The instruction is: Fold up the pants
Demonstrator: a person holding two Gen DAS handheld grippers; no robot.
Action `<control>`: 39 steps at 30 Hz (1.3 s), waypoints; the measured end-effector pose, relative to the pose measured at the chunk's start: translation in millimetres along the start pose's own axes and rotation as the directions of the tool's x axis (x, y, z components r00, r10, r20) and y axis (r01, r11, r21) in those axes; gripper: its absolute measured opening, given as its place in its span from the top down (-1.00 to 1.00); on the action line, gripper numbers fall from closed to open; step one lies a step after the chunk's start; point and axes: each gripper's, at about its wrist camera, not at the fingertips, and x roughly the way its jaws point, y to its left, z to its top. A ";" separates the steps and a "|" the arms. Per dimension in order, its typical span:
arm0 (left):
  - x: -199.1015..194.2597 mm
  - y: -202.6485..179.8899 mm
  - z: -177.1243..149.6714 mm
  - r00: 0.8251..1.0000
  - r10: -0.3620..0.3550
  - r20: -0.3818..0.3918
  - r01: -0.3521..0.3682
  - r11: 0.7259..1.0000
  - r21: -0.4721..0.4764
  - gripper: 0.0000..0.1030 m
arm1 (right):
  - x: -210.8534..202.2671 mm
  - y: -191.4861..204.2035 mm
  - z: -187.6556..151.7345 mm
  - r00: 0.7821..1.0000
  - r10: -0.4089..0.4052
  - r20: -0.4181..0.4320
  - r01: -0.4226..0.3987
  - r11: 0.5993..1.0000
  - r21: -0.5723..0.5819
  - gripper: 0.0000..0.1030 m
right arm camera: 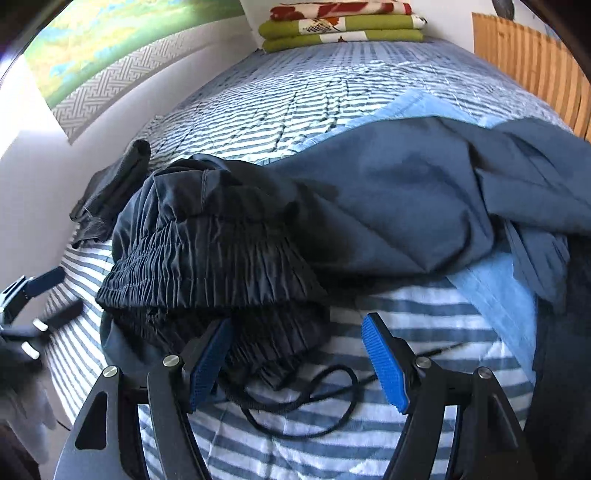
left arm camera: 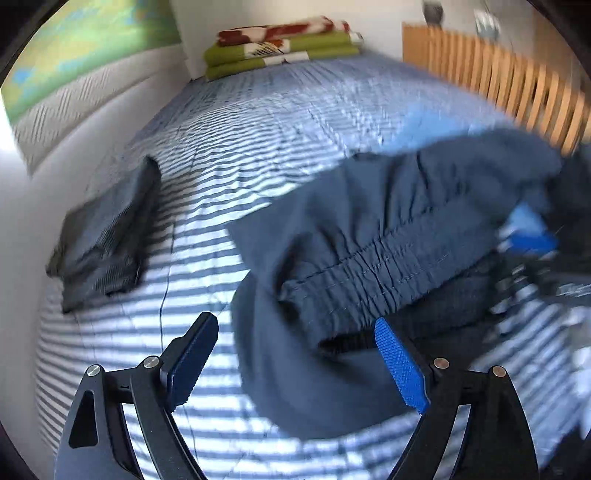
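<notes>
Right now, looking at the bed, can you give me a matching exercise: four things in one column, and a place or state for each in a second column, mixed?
Things
1. navy pants
2. folded dark garment
3. green blankets
4. black drawstring

Places or states
A. stacked at the far end of the bed
B. folded, by the white wall
C. loose on the striped cover
D. crumpled, waistband gathered

Pairs: 1-D, 2-B, 3-A, 4-C

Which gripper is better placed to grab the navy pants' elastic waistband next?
Right, probably. The right gripper is open with the gathered waistband and drawstring just ahead of its jaws. The left gripper, also open, faces plain fabric, with more blur.
</notes>
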 end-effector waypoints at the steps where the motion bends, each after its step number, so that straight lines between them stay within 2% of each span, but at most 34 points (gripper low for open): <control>1: 14.4 -8.7 3.6 0.999 0.041 -0.016 -0.041 0.999 0.030 -0.66 | -0.9 -1.0 1.0 1.000 -0.004 0.003 0.004 1.000 0.001 -0.34; 2: 22.5 -11.8 7.3 0.999 0.047 -0.026 -0.046 0.999 0.027 -0.52 | -2.7 -3.6 2.0 1.000 -0.007 0.005 0.007 1.000 0.006 -0.34; 3: 30.1 -9.6 10.1 0.999 0.023 -0.044 -0.023 1.000 0.002 0.09 | -4.4 -6.3 2.6 1.000 -0.009 0.008 0.009 1.000 0.012 -0.34; 4: 39.0 -3.4 15.2 0.997 -0.022 -0.072 0.019 0.999 -0.048 0.54 | -7.2 -11.3 3.0 1.000 -0.014 0.014 0.013 1.000 0.020 -0.34; 6: 38.0 16.7 25.0 0.996 -0.060 -0.073 0.048 0.986 -0.160 0.63 | -10.5 -17.7 5.2 1.000 -0.020 0.020 0.019 0.999 0.028 -0.34; 8: 25.9 32.0 32.4 0.997 -0.061 -0.037 0.052 0.978 -0.200 0.66 | -11.1 -22.9 6.0 1.000 -0.020 0.023 0.019 0.999 0.030 -0.34; 11: 4.8 48.8 41.5 1.000 -0.026 0.012 0.028 0.980 -0.196 0.69 | -7.2 -20.7 7.8 1.000 0.017 0.025 -0.018 0.999 0.027 -0.34; 15: -23.3 69.1 49.7 0.998 -0.026 0.049 0.036 0.975 -0.218 0.76 | 3.2 -4.1 13.5 0.998 0.062 0.024 -0.063 0.998 0.010 -0.34; 18: -42.0 87.2 61.5 0.997 -0.025 0.076 0.043 0.969 -0.242 0.78 | 5.7 11.1 18.0 0.990 0.140 0.020 -0.140 0.990 0.002 -0.34; 22: -65.3 109.0 72.7 0.993 -0.005 0.116 0.036 0.963 -0.267 0.80 | -3.0 28.3 8.6 0.980 0.198 0.029 -0.195 0.978 -0.070 -0.35; 28: -83.9 130.3 89.2 0.990 -0.016 0.137 0.059 0.949 -0.310 0.81 | 0.0 42.8 -11.2 0.979 0.202 -0.006 -0.200 0.963 -0.179 -0.37; 32: -89.9 135.4 91.7 0.988 -0.032 0.152 0.081 0.941 -0.327 0.82 | 10.2 65.5 -12.9 0.994 0.108 -0.006 -0.105 0.957 -0.269 -0.35; 33: -91.8 137.5 91.9 0.987 -0.040 0.155 0.091 0.938 -0.336 0.83 | 14.7 70.1 -13.0 0.997 0.074 -0.018 -0.076 0.954 -0.289 -0.25; 34: -91.1 137.8 93.1 0.986 -0.048 0.157 0.100 0.935 -0.341 0.85 | 18.2 73.5 -13.1 0.997 0.069 -0.044 -0.079 0.951 -0.300 0.38; 35: -92.7 140.0 93.5 0.986 -0.045 0.163 0.100 0.932 -0.349 0.94 | 20.6 75.8 -12.3 0.995 0.061 -0.081 -0.083 0.951 -0.299 0.88; 37: -105.2 148.7 92.4 0.981 0.020 0.193 0.052 0.931 -0.362 1.00 | 12.1 76.7 -7.1 0.998 0.018 -0.060 -0.034 0.958 -0.285 0.90; 39: -118.4 160.2 90.2 0.974 0.025 0.225 0.063 0.924 -0.377 1.00 | -7.2 75.4 1.6 0.998 0.055 -0.029 -0.061 0.964 -0.259 0.90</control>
